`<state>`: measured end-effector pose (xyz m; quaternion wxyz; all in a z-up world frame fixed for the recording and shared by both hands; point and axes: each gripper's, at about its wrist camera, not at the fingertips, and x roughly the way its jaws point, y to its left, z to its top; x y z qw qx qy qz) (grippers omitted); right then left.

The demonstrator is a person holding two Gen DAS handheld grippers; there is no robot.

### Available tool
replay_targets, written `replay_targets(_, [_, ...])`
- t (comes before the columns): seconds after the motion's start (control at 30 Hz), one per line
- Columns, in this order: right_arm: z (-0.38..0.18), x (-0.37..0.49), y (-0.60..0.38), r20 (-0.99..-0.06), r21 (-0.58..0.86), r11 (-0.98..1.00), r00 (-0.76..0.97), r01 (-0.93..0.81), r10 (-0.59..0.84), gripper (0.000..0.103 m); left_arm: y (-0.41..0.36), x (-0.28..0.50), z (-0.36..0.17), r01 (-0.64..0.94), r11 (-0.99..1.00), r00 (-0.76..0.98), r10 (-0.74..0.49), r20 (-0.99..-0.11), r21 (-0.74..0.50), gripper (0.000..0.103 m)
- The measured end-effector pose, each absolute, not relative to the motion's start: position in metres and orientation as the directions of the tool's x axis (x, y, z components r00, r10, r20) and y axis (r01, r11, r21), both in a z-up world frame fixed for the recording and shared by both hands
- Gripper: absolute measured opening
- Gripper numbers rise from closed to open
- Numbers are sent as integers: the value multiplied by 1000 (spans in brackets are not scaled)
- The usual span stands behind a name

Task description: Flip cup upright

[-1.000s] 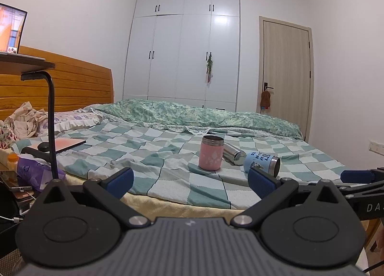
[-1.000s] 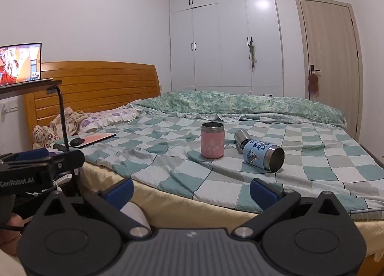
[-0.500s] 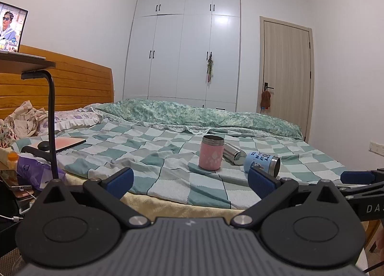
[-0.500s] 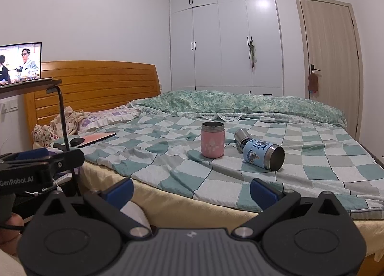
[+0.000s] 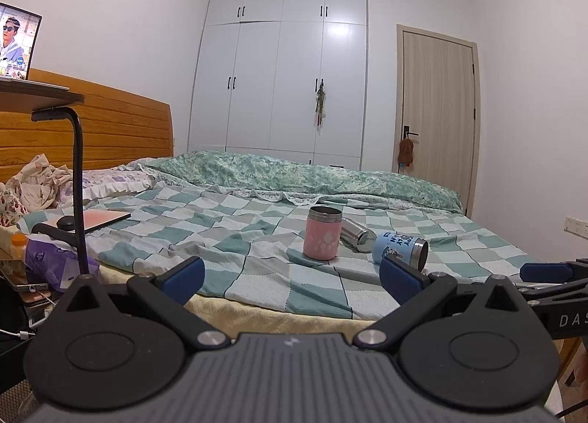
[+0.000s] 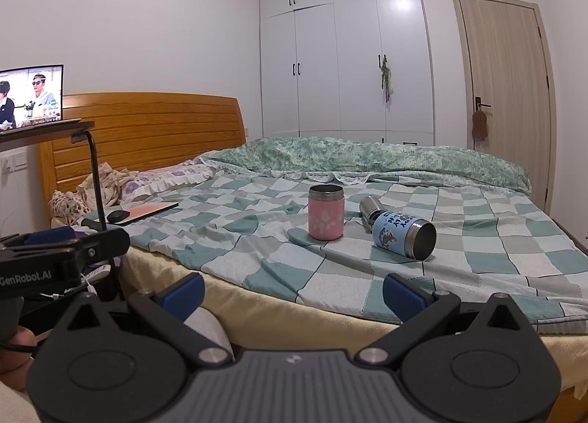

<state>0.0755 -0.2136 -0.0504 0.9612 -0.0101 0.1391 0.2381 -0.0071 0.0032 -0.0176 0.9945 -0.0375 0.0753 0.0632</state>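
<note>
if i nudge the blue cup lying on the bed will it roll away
Probably a little: the blue cup lies on its side, and its body is round. The soft, wrinkled checked blanket should slow it quickly. The steel bottle right behind it would likely block a roll that way.

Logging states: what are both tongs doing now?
Left tongs: open, holding nothing.
Right tongs: open, holding nothing.
</note>
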Motion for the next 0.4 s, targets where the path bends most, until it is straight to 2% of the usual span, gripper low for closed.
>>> replay_targets(0.4, [-52,76,-212,-276,48,886,847,-460,455,103,3,-7,-18,-129,990,981,118,-153,-63,103])
